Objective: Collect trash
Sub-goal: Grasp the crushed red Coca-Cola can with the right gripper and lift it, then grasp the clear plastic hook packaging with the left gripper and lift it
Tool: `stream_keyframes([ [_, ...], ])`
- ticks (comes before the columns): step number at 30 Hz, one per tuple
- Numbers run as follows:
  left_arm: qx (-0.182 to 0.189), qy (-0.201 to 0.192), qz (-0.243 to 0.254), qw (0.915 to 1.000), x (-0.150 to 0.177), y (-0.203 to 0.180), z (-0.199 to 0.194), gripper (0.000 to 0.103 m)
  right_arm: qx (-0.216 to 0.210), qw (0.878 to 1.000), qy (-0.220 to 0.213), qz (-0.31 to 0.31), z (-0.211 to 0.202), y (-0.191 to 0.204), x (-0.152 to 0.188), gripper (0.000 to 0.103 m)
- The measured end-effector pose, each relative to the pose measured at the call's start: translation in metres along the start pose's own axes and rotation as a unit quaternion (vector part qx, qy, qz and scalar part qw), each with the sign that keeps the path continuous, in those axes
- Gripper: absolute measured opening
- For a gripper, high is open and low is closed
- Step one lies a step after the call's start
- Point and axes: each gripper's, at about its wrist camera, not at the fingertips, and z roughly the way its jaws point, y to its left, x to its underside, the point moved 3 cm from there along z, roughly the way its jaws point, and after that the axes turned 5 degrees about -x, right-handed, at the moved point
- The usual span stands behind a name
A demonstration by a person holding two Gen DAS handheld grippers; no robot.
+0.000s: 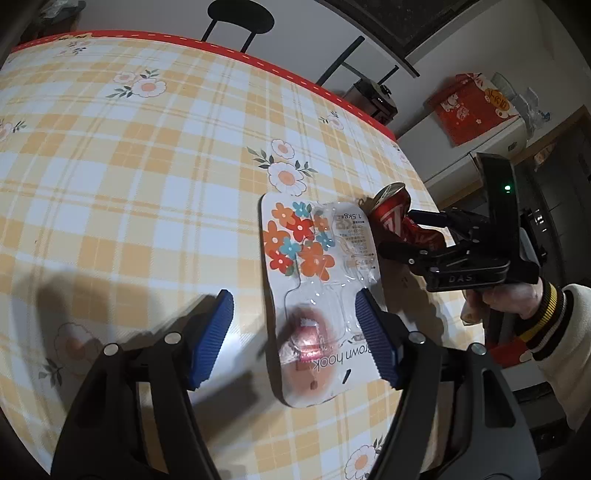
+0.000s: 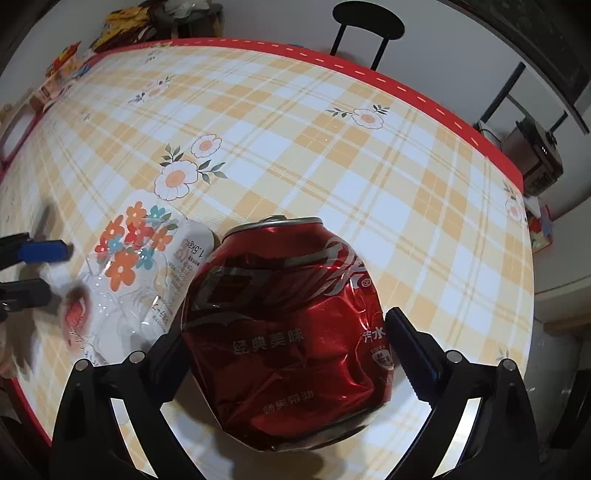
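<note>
A crushed red cola can (image 2: pixel 291 332) sits between the fingers of my right gripper (image 2: pixel 284 323), which is shut on it just above the checked tablecloth. In the left wrist view the same can (image 1: pixel 391 218) shows in the right gripper (image 1: pixel 397 230) at the table's right side. A flat white blister pack (image 1: pixel 317 266) printed with flowers lies on the cloth beside the can. My left gripper (image 1: pixel 294 295) stands open over the near end of the pack. Its right pad (image 1: pixel 373 332) is at the card's edge, and its left pad (image 1: pixel 210 339) stands off it. The pack (image 2: pixel 140 266) also shows left of the can.
The table (image 1: pixel 129 166) has a red trim along its far edge. A black chair (image 2: pixel 365 22) stands behind it. Snack packets (image 2: pixel 122 26) lie past the far left corner. A red box (image 1: pixel 476 107) sits on a white cabinet at the right, near a black appliance (image 1: pixel 373 96).
</note>
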Motion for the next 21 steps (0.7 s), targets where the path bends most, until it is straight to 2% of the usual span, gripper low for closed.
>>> stream_keyframes([
  [6,-0.03,-0.004,0.023,0.9993,-0.008,-0.008,0.016,0.064,-0.001,0.999,-0.037,0.04,-0.015,-0.007,0.005,0.094],
  [11,-0.061,-0.023,0.035,0.9973,-0.015,-0.014,0.023,0.061,0.008,0.994,-0.069,0.087,-0.029,-0.015,0.014,0.094],
  [17,-0.114,-0.047,0.064,0.9903,-0.014,-0.025,0.03,0.059,0.011,0.985,-0.104,0.138,-0.045,-0.017,0.03,0.094],
  [20,-0.149,-0.061,0.078,0.9839,-0.011,-0.029,0.033,0.053,0.008,0.981,-0.115,0.159,-0.051,-0.017,0.039,0.094],
  [21,-0.154,-0.064,0.08,0.9828,-0.011,-0.03,0.033,0.043,0.007,0.979,-0.117,0.167,-0.053,-0.017,0.042,0.094],
])
